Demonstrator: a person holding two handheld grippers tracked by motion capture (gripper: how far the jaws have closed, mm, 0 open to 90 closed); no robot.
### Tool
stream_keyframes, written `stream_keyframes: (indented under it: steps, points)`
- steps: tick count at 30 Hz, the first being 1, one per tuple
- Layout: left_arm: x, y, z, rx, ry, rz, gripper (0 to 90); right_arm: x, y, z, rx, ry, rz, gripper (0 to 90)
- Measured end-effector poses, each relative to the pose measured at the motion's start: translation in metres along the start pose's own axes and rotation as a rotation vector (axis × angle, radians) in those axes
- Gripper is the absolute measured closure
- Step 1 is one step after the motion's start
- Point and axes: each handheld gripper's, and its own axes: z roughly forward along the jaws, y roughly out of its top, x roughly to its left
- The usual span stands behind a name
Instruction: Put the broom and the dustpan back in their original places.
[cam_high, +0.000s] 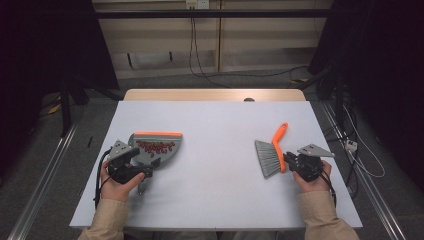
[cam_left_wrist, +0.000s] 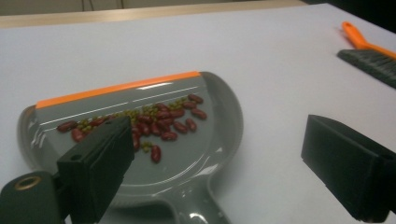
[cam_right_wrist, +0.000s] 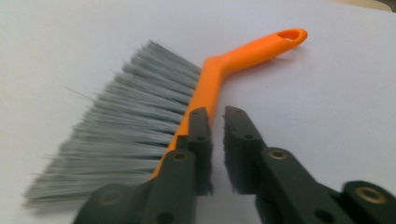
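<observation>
A grey dustpan (cam_high: 159, 154) with an orange lip lies at the table's left, holding several red beans (cam_high: 155, 146) and small green ones. My left gripper (cam_high: 146, 167) stands wide open at the pan's near end. In the left gripper view its jaws straddle the dustpan (cam_left_wrist: 231, 116) and the beans (cam_left_wrist: 163, 119), touching neither. At the right lies a hand brush (cam_high: 270, 157) with grey bristles and an orange handle. My right gripper (cam_high: 290, 162) sits at its spine. Seen from the right gripper (cam_right_wrist: 215, 114), a narrow gap separates the jaws, nothing is between them, and the brush (cam_right_wrist: 140, 121) lies just beside the left jaw.
The white table top (cam_high: 215, 150) stretches bare between dustpan and brush. Its wooden far edge (cam_high: 215, 94) meets a grey floor with cables. Metal rails run along both sides of the table. The person's sleeves enter at the near edge.
</observation>
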Motion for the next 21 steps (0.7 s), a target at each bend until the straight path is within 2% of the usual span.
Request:
stream_keyframes:
  steps: [3,7,11,14,16,21]
  points:
    - [0.0,0.0,0.0,0.0,-0.023,0.02,7.8,0.006,0.001,-0.006,-0.048,0.069,0.034,55.1]
    - [-0.001,-0.002,-0.004,-0.021,-0.067,0.035,6.9,0.014,0.003,-0.008,-0.083,0.148,0.045,39.0]
    - [0.0,-0.004,-0.007,-0.037,-0.089,0.047,6.4,0.02,0.003,-0.013,-0.118,0.211,0.074,30.1]
    - [0.002,-0.006,-0.009,-0.047,-0.096,0.039,6.4,0.024,0.002,-0.016,-0.124,0.228,0.044,24.4]
    - [0.002,-0.007,-0.011,-0.055,-0.106,0.049,6.3,0.024,0.001,-0.018,-0.125,0.248,0.047,23.0]
    - [0.003,-0.01,-0.013,-0.061,-0.132,0.053,6.3,0.025,-0.003,-0.025,-0.127,0.256,0.03,19.9]
